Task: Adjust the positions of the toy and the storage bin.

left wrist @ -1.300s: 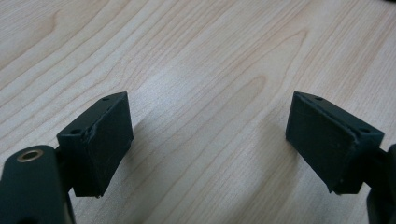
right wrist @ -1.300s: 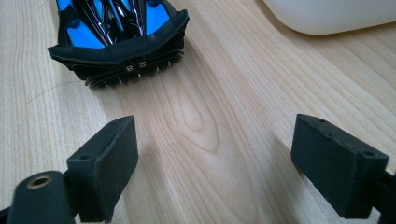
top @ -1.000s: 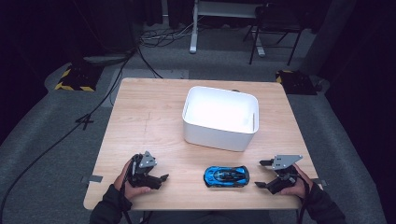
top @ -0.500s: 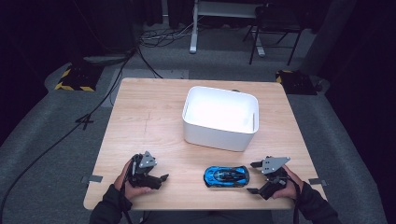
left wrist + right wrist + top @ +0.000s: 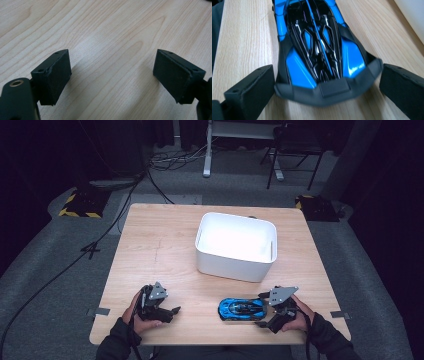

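Left tongs (image 5: 172,310) wide open, right tongs (image 5: 261,316) just opened wide

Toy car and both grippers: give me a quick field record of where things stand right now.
toy car: blue and black, on the table's near edge, one end between the right gripper's fingers
right gripper: fingers have just been opening, now wide, pads not pressing the car
left gripper: open, nothing between fingers, over bare wood
white bin: beyond the car, nothing visible inside
table: light wood

hand-held gripper (image 5: 112,75) jaws spread wide over bare wooden table (image 5: 105,30).
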